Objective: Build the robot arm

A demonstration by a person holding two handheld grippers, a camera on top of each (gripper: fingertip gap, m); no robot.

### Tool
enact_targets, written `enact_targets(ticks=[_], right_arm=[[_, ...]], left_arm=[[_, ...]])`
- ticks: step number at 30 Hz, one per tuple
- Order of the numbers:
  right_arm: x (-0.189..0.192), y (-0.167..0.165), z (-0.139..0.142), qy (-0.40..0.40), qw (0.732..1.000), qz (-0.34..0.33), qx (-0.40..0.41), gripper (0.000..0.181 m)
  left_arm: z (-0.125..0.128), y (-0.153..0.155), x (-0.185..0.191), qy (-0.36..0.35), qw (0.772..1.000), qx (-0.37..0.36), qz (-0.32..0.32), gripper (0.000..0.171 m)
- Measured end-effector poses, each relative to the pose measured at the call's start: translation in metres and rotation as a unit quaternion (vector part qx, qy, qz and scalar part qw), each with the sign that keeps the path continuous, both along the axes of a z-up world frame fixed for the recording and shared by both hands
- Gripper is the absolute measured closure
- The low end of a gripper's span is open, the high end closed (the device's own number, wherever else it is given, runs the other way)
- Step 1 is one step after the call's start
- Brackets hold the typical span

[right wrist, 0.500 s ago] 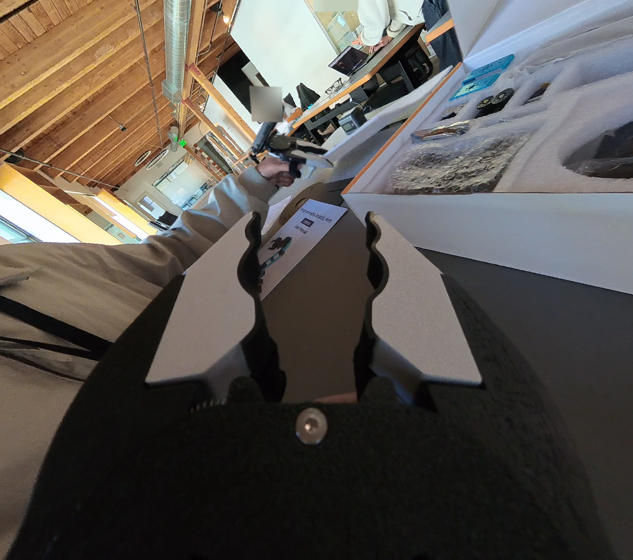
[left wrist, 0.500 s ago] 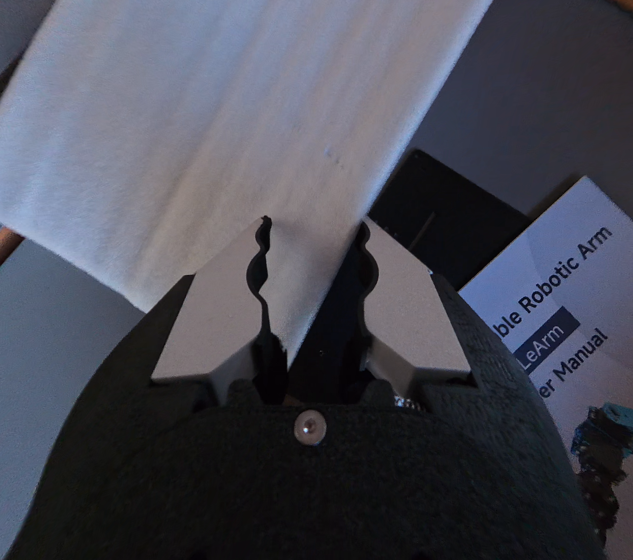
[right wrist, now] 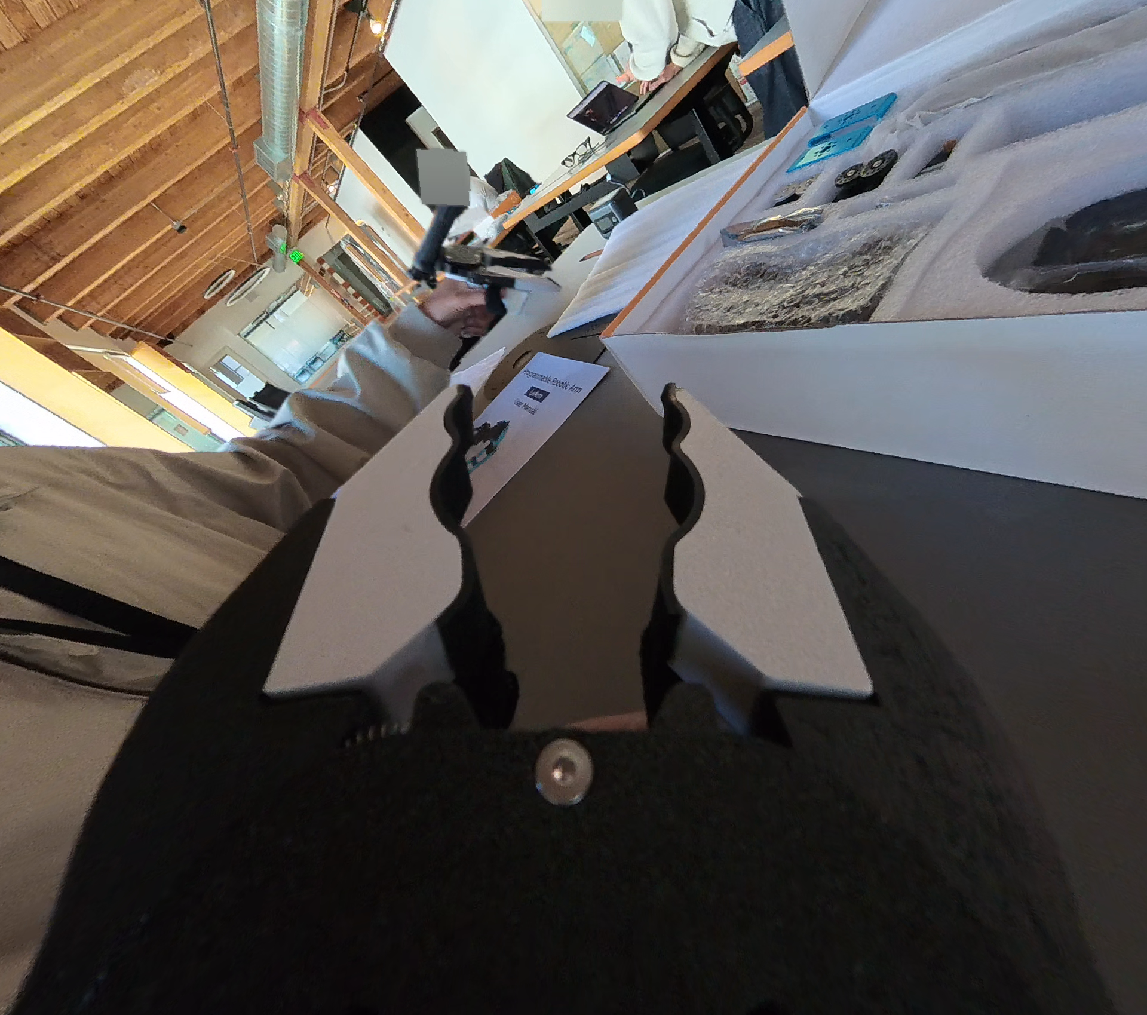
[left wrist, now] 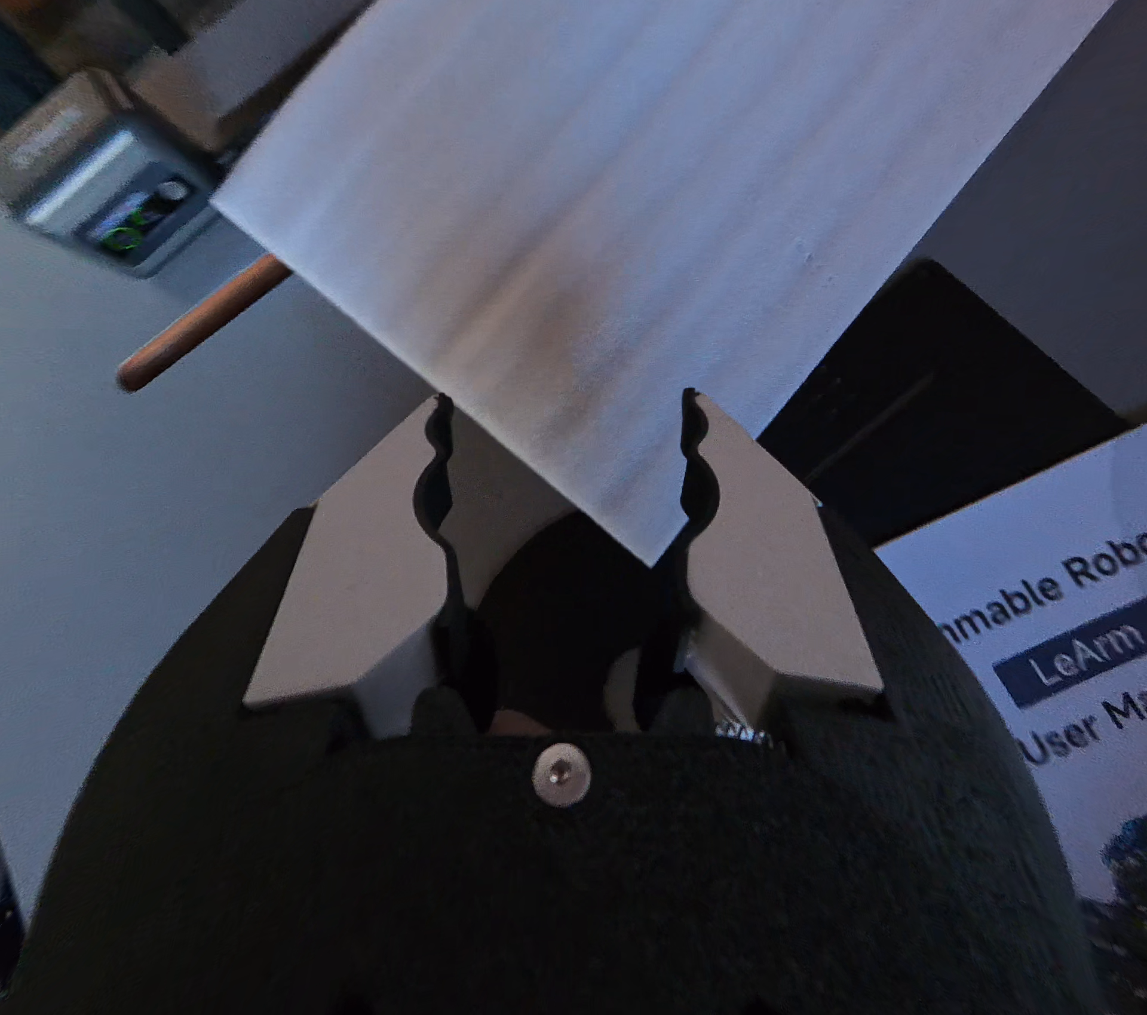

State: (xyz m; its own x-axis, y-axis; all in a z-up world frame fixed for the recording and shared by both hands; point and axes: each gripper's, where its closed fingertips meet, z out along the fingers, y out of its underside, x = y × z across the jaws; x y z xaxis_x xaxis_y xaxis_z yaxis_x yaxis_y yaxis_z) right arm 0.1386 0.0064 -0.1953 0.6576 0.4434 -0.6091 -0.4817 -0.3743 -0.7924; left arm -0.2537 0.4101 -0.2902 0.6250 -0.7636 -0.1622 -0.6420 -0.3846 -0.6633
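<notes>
Tongs (left wrist: 562, 402) in your left hand were spread wide, and a white sheet (left wrist: 620, 166) stood in front of them. Its near corner dipped into the gap by the right finger, but nothing squeezed it. You could see a brown wooden stick (left wrist: 198, 324) poking out to the left of the sheet, a booklet (left wrist: 1055, 675) on the right and a dark flat thing (left wrist: 931, 402) behind it. Your right tongs (right wrist: 562, 395) were spread wide too and held nothing. They hung low over the dark table (right wrist: 962, 551). The booklet (right wrist: 546, 414) lay just past them. A white box (right wrist: 869, 377) with foam and small parts sat to the right.
</notes>
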Motion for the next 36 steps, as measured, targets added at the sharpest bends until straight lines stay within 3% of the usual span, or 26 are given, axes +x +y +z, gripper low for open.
enact_targets(ticks=[4,8,12,16,21,24,27,32,36], right_arm=[[-0.003,0.009,-0.005,-0.033,0.999,-0.003,0.003,0.12],[0.009,0.033,-0.001,-0.107,0.994,-0.013,0.029,0.115],[0.064,0.074,0.015,-0.199,0.975,-0.083,0.048,0.115],[0.133,0.114,-0.008,-0.289,0.948,-0.136,-0.013,0.113],[0.194,0.115,-0.059,-0.307,0.927,-0.168,-0.139,0.113],[0.191,0.095,-0.069,-0.281,0.932,-0.172,-0.152,0.114],[0.176,0.083,-0.079,-0.226,0.95,-0.164,-0.14,0.116],[0.171,0.083,-0.083,-0.151,0.967,-0.175,-0.104,0.116],[0.171,0.083,-0.083,-0.166,0.969,-0.155,-0.098,0.113]], left_arm=[[0.035,-0.048,-0.015,-0.036,0.999,0.014,-0.011,0.097],[0.055,-0.14,-0.012,-0.108,0.992,-0.031,-0.054,0.098],[0.064,-0.226,0.021,-0.231,0.97,-0.051,-0.056,0.098],[0.068,-0.286,0.085,-0.337,0.94,-0.037,-0.033,0.098],[0.046,-0.288,0.192,-0.31,0.95,0.021,-0.012,0.089],[0.046,-0.264,0.243,-0.31,0.95,0.04,0.005,0.089],[0.041,-0.258,0.288,-0.352,0.935,-0.018,-0.023,0.086],[0.021,-0.253,0.307,-0.355,0.934,-0.046,-0.004,0.085],[0.017,-0.266,0.324,-0.291,0.956,-0.024,-0.007,0.056]])
